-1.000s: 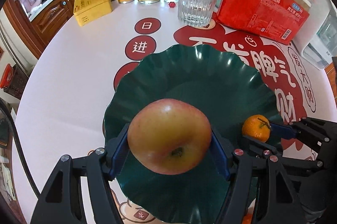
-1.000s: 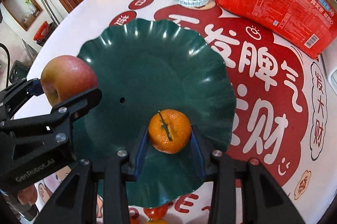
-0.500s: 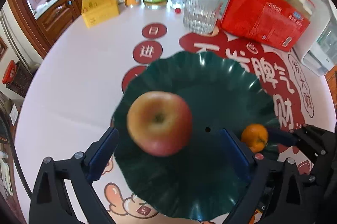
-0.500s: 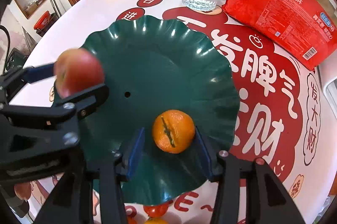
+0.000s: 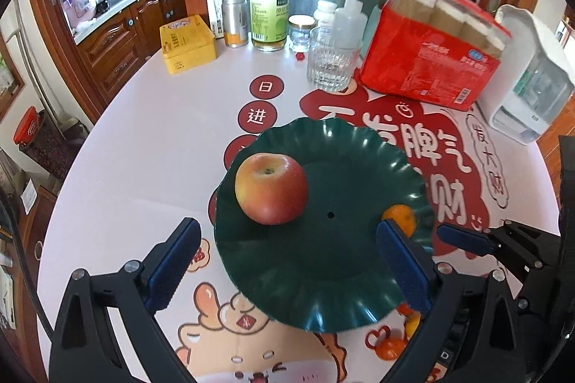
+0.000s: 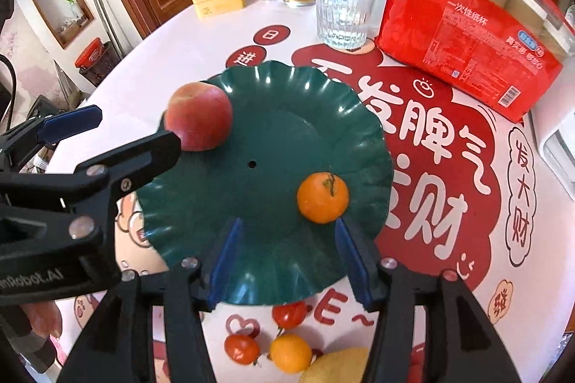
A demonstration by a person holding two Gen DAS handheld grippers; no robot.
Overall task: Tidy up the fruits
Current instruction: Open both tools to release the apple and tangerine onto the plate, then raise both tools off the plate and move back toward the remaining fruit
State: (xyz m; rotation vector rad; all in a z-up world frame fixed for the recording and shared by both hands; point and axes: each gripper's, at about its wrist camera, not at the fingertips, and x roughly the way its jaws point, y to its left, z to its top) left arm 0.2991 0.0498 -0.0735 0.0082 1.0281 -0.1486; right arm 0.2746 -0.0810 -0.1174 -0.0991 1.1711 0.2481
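A dark green wavy-rimmed plate (image 5: 345, 138) (image 6: 287, 73) lies on the printed table cover. A red-yellow apple (image 5: 271, 188) (image 6: 199, 117) rests on the plate's left side. A tangerine (image 5: 399, 217) (image 6: 322, 197) rests on its right side. My left gripper (image 5: 287, 260) hangs above the plate's near half, open wide and holding nothing, with the apple free beyond its fingers. My right gripper (image 6: 289, 257) is open and its jaws are opening. The tangerine lies just past its right fingertip, untouched.
A ribbed glass (image 5: 332, 66), a red pack of paper cups (image 5: 431, 66), a yellow tin (image 5: 187, 45), bottles and a white appliance (image 5: 532, 88) stand at the back. Small tomatoes (image 6: 241, 349), a small orange (image 6: 290, 352) and a yellow fruit (image 6: 337, 366) lie near the plate's front.
Both grippers opened and let go: the apple and the tangerine now sit loose on the plate. Both grippers rose and drew back from the fruit.
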